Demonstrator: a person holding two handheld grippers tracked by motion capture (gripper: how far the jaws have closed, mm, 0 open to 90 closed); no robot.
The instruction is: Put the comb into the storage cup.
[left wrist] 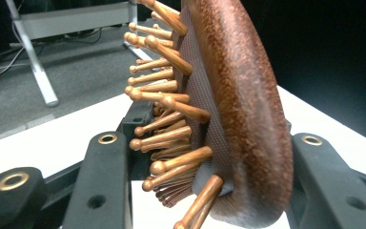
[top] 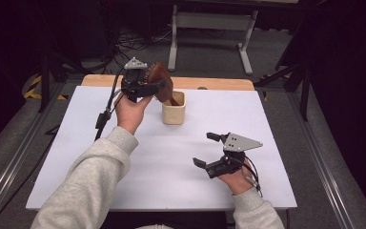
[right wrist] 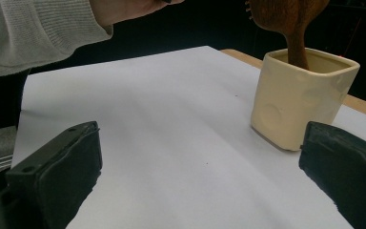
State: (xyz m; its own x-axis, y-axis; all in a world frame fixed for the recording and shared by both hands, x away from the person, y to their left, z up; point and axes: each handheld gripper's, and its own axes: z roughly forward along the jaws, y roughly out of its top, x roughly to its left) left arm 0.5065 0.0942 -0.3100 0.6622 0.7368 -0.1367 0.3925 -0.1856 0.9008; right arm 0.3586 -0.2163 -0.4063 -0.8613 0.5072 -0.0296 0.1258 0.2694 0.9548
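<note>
The left gripper (top: 147,86) is clamping the hairbrush (top: 162,82), whose handle is standing in the cup (top: 174,113). The right gripper (top: 207,150) is hovering, jaws wide, probably just above the bench (top: 124,157).

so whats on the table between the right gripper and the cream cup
Nothing: bare white table separates the open right gripper from the cream cup, as the high and right gripper views show.

One brush (top: 162,81), wooden, with many round-tipped pins, too many and too overlapped to count; one cream cup (top: 174,110); one white table (top: 138,157); two grippers, the left (top: 145,88) and the right (top: 207,149), each with two black jaws; two hands, the left (top: 131,112) and the right (top: 238,180), each in a grey sleeve; one grey three-cornered plate on each gripper, two in all
</note>
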